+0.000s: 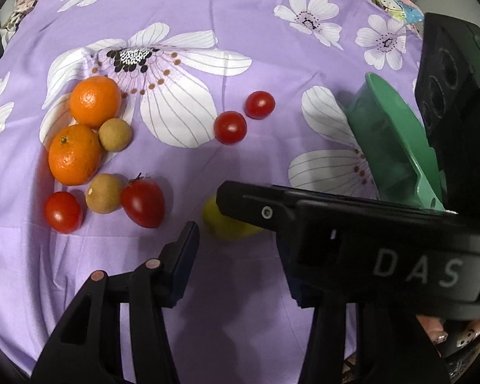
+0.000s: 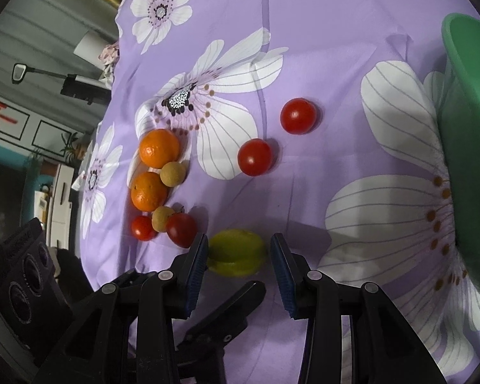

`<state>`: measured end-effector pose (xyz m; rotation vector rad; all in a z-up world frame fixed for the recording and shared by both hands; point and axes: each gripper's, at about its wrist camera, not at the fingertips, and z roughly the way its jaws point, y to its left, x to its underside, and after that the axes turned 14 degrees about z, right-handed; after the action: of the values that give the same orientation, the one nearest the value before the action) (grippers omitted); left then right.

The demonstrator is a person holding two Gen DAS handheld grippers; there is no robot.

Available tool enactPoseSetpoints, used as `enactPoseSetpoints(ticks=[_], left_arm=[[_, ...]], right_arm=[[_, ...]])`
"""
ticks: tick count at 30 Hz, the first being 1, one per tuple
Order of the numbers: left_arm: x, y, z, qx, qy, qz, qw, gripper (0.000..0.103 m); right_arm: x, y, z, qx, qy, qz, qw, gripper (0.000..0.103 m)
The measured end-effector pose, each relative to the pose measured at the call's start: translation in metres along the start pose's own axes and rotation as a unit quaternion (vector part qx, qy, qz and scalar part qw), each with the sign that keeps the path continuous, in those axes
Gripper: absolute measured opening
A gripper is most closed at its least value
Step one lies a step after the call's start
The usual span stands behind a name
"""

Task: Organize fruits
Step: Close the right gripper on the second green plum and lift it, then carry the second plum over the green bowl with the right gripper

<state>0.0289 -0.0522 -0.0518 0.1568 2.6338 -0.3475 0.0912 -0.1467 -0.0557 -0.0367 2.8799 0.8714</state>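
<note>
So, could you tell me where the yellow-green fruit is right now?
In the right wrist view, the yellow-green fruit lies on the purple floral cloth between the right gripper fingers, just right of the stemmed tomato.

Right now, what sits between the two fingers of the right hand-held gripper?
A yellow-green fruit lies between the right hand-held gripper fingers, seen in the right wrist view.

Your left tongs (image 1: 240, 249) point steeply down with the jaws standing partly apart; only the finger at 7 o'clock shows, the other hidden behind your right tongs (image 2: 240, 240), which cross in from 3 o'clock. Your right tongs also tilt steeply down, jaws half apart; whether the pads (image 2: 199, 265) press on anything can't be told. Your right hand (image 1: 444, 332) grips its handle at 4 o'clock, painted nails showing.
</note>
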Motion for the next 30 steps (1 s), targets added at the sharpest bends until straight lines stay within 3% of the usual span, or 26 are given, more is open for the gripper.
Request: enactPoseSetpoints(ticks=[4, 14, 20, 30], left_arm=[[0.000, 0.003, 0.001, 0.001, -0.006, -0.008, 0.9999, 0.042], [0.000, 0.002, 0.000, -0.003, -0.013, -0.005, 0.9999, 0.041], [-0.002, -0.001, -0.007, -0.006, -0.032, 0.003, 0.9995, 0.041], [-0.004, -0.018, -0.043, -0.028, -0.098, 0.033, 0.9942, 0.041]], right_arm=[[-0.002, -0.002, 0.004, -0.012, 0.003, 0.004, 1.000, 0.044], [-0.001, -0.002, 0.009, -0.017, 0.012, 0.004, 1.000, 0.043], [0.002, 0.004, 0.001, -0.007, -0.012, -0.014, 1.000, 0.043], [0.013, 0.027, -0.036, -0.015, -0.075, -0.062, 0.995, 0.043]])
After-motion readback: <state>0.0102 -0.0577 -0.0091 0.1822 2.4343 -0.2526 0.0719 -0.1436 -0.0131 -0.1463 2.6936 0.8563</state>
